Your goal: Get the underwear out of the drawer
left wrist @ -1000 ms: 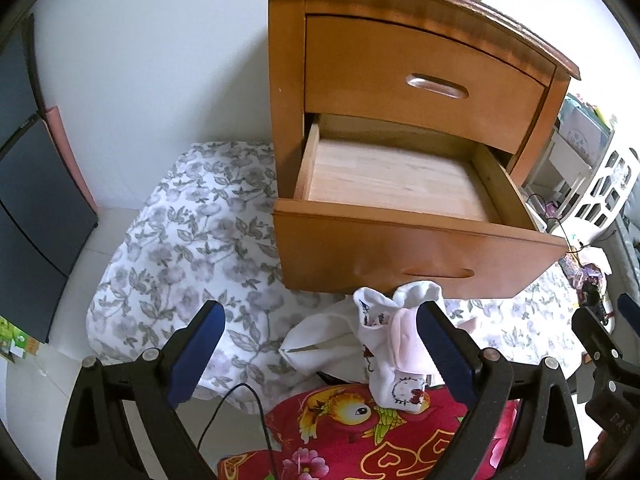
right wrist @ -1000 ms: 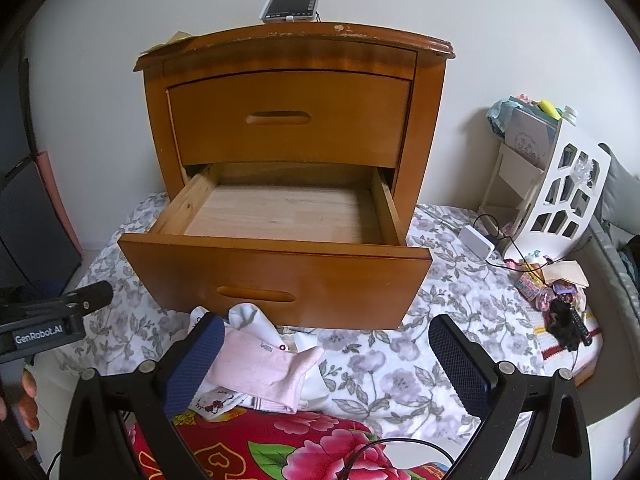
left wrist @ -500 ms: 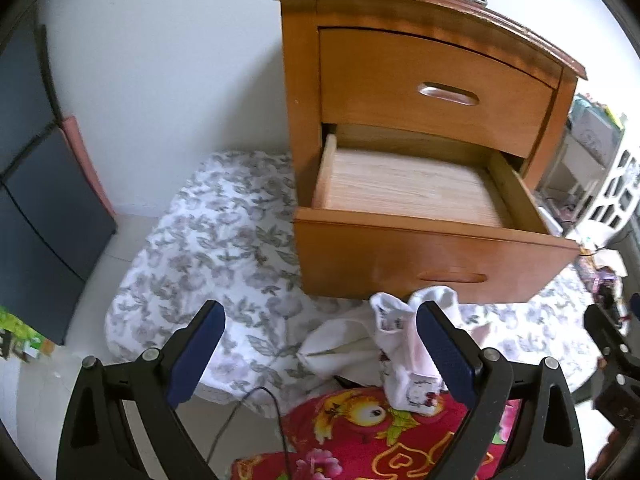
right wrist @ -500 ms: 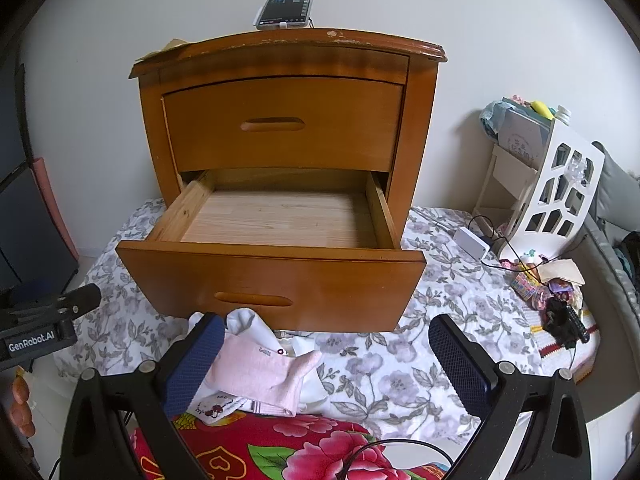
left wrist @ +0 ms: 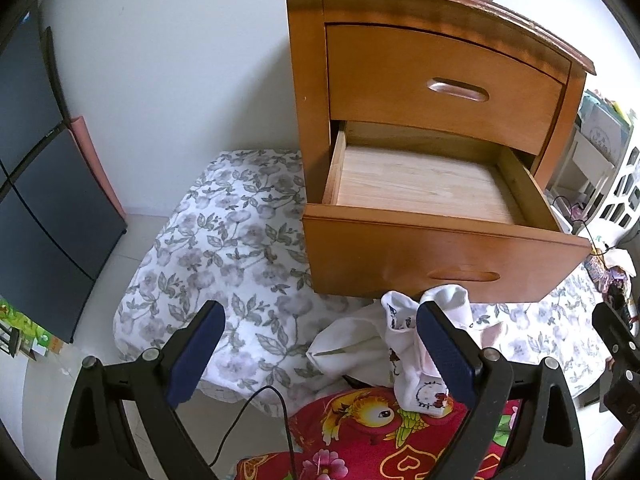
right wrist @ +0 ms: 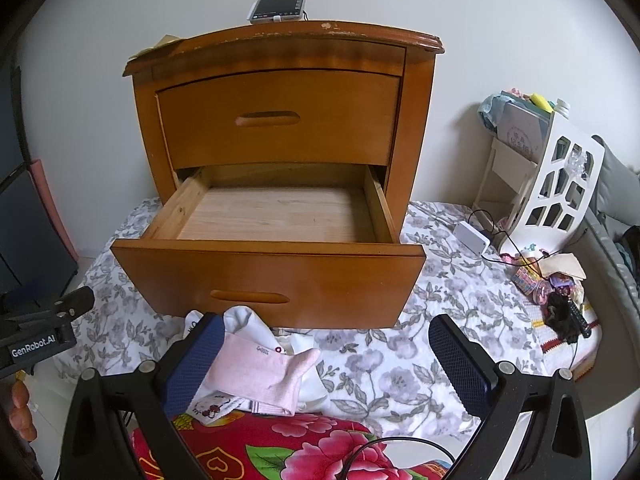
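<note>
Viewing left wrist: left gripper (left wrist: 318, 346) released, holding nothing; underwear (left wrist: 408, 354) heaped below pulled-out drawer (left wrist: 440, 252) | right wrist: right gripper (right wrist: 326, 360) released; underwear (right wrist: 260, 372) on floral sheet (right wrist: 400, 372), drawer (right wrist: 272, 280) bare inside.

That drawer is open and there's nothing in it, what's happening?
A person is holding a gripper in each hand. The bottom drawer of the wooden nightstand is pulled out and looks empty. A small pile of underwear, white and pink, lies on the flowered sheet in front of it. The left gripper and right gripper are both open, holding nothing.
</note>
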`<state>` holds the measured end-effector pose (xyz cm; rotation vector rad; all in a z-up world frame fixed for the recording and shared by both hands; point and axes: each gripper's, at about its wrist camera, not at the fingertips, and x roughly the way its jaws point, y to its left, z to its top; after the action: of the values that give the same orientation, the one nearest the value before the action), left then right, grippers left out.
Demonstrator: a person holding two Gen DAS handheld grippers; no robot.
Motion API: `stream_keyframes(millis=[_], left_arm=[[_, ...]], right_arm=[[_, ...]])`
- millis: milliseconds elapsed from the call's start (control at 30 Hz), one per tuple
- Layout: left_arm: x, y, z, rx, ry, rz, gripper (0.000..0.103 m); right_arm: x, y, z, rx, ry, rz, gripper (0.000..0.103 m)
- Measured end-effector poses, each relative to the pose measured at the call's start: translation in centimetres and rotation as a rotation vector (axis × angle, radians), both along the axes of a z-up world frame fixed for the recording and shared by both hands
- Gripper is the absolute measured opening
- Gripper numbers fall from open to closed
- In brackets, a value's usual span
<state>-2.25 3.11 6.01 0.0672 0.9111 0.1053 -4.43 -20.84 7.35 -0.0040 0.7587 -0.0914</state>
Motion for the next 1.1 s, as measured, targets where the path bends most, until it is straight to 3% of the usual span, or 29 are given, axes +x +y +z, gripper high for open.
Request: stream_keyframes(millis=[1100], left_arm=[[1.5, -0.7, -1.5, 0.015, 0.053, -0.023, 0.097]], right_arm=[[2.1, -1.0, -2.2, 0.030, 0.050, -0.002, 0.103]])
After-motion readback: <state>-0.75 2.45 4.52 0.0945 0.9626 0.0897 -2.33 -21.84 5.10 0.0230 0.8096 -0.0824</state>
